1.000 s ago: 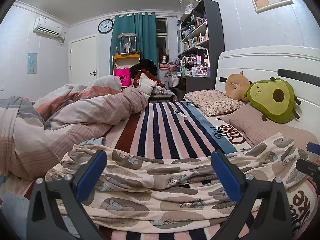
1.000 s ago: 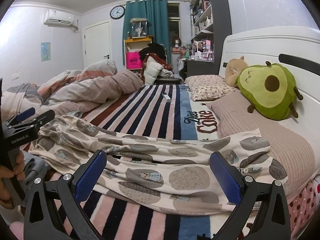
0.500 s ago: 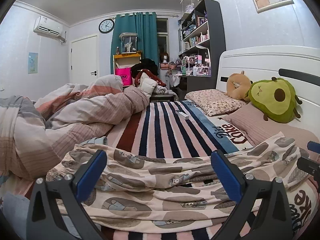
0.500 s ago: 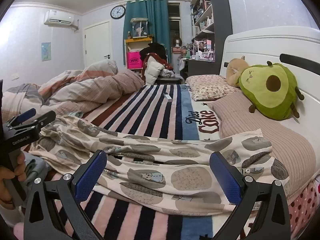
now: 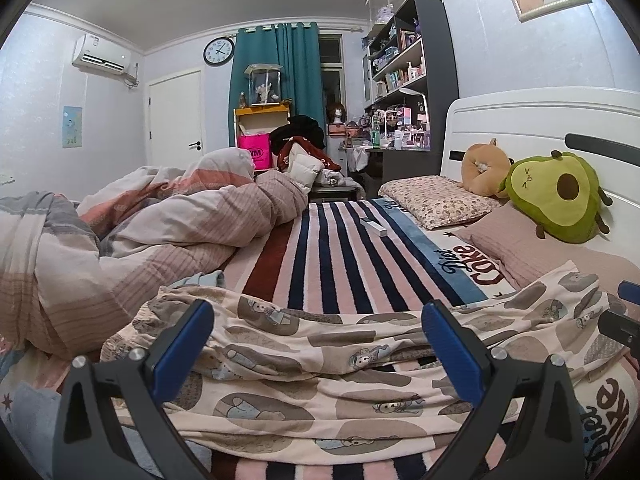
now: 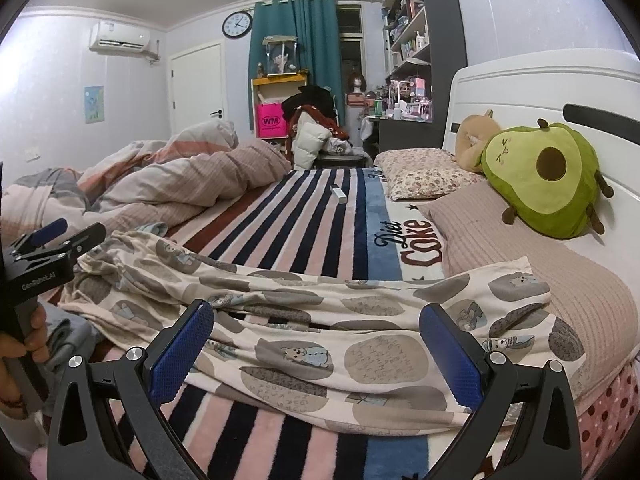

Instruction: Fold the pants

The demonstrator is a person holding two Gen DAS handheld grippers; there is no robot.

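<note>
1. The pants [image 5: 320, 364] lie spread across the near edge of the bed [image 5: 340, 248], crosswise to both cameras, on a striped blanket [image 6: 304, 216]. One end reaches the beige pillow [image 6: 520, 248] under the avocado plush [image 6: 548, 180]; the other end bunches up next to the rumpled duvet [image 5: 168, 224].

2. The left gripper [image 5: 320, 344] hovers just in front of the cloth with its jaws wide apart and nothing between the blue pads. The right gripper [image 6: 316, 344] does the same further toward the pillow end, jaws wide and empty.

3. In the right wrist view a hand [image 6: 20, 344] grips the handle of the left tool at the frame's left edge.

4. The fabric looks thin, light and very limp (pyjama-type, printed with grey ovals and small cartoon figures). It already sits in soft ridges and overlapping layers, so it will probably drape and sag rather than hold any shape, and a single-layer pinch may drag only the top sheet.

5. Judging from the layout, folding has not begun. Sensible holds are the hems at the pillow end and the waistband at the bunched end, pinched through all layers at the outer edges, so the length can be carried over onto itself.

6. A small white box [image 5: 374, 227] sits well beyond on the blanket, out of the way.
</note>
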